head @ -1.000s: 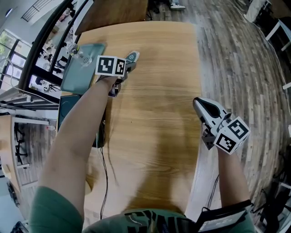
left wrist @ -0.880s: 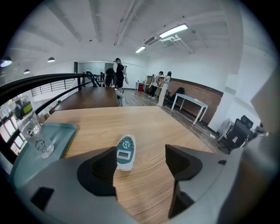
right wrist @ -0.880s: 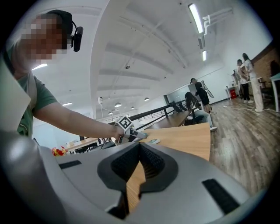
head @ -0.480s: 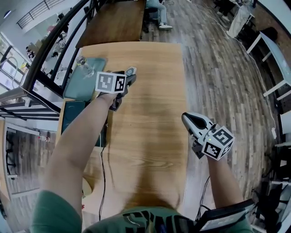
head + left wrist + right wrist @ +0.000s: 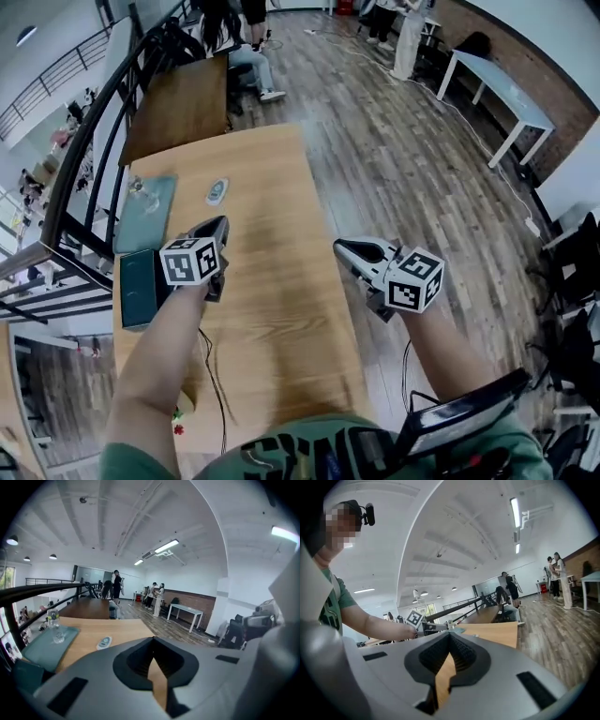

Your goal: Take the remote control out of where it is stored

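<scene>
The remote control [image 5: 217,191] lies flat on the worktop [image 5: 272,309], just beside the teal tray [image 5: 145,220] and well apart from both grippers. The left gripper [image 5: 216,227] has just closed its fingers on nothing. The right gripper [image 5: 349,250] is likewise closed and empty. Risk: a low return pass may knock the loose remote control across the worktop or topple the bottle [image 5: 55,626] on the tray.

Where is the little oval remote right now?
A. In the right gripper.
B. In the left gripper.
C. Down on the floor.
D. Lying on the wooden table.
D: the remote lies flat on the wooden table, just right of the teal tray.
</scene>
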The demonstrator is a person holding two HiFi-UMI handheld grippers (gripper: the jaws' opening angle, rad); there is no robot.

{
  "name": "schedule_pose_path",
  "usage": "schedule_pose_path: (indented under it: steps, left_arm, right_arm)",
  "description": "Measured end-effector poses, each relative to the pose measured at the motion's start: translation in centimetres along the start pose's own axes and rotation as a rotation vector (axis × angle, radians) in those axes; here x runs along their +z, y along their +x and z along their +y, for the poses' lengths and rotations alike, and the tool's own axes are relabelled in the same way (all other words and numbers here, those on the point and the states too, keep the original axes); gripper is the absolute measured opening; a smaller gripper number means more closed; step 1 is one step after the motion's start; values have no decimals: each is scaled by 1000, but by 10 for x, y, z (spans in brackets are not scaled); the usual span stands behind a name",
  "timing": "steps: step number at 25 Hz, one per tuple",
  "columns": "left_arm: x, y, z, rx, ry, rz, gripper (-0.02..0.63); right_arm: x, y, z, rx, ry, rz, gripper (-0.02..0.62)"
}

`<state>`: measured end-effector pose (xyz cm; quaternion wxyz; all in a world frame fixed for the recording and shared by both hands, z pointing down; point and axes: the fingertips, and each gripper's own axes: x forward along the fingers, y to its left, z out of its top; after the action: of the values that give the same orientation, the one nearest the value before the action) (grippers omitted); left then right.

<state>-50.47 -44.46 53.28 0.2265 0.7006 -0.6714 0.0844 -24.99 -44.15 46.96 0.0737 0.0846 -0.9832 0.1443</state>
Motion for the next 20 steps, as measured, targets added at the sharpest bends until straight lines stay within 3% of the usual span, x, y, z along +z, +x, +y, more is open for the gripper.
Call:
schedule_pose_path:
  steps: [3, 7, 9, 14, 20]
  left_arm:
    - [-20, -27, -69, -113, -38, -8, 5]
    - [-65, -90, -188, -295, -32, 9, 5]
    - [-94, -128, -241, -339, -31, 26, 4]
    - [-110, -195, -327, -313, -137, -67, 5]
    - [-97, -279, -378, -231, -116, -194, 4]
  right_arm:
    - [10, -53, 3, -18, -17, -36, 0]
    - [8, -147, 12, -68, -45, -53, 0]
    - [2, -199, 20, -92, -58, -45, 0]
    - [-14, -321, 37, -131, -54, -51, 0]
    - [-33, -397, 74, -101, -48, -56, 0]
